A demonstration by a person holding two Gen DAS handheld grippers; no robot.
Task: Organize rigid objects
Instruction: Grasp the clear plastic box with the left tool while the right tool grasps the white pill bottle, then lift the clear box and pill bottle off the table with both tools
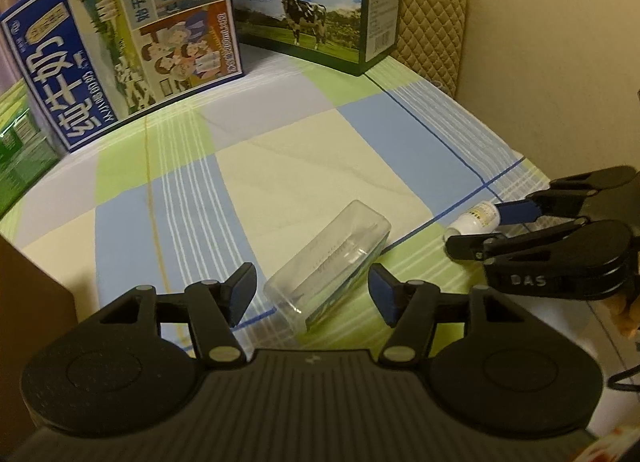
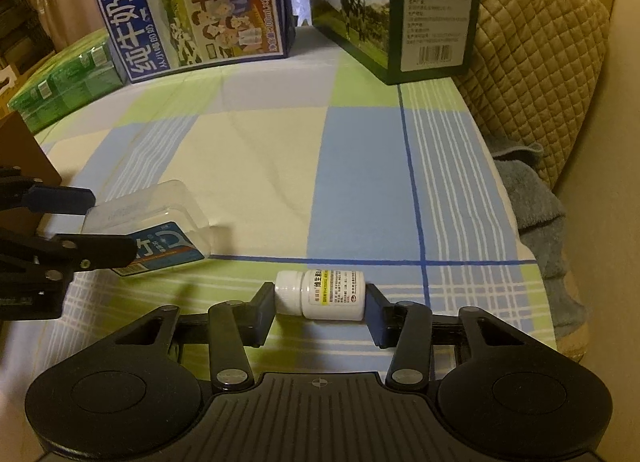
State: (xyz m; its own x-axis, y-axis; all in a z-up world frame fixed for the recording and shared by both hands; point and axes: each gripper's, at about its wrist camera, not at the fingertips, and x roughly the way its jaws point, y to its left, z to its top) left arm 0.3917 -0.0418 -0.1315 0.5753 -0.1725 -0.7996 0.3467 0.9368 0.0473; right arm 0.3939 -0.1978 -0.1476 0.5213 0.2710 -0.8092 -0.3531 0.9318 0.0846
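Lying on a checked cloth (image 2: 260, 165): 1 clear rectangular plastic box (image 1: 328, 264), straddled by the half-open left gripper (image 1: 312, 292), pads apart from it. Just right, 1 smooth white cylindrical bottle (image 2: 320, 294), on its side, clamped end-to-end by the right gripper (image 2: 320, 312).

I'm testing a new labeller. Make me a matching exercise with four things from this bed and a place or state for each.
Things:
1. white pill bottle
2. clear plastic case
3. blue milk carton box
4. green cow box

Descriptions:
A. standing at the back, on the right
B. lying on its side, pressed end to end between the right gripper's jaws
C. standing at the back, on the left
D. lying between the left gripper's open jaws

Pairs: 1-B, 2-D, 3-C, 4-A
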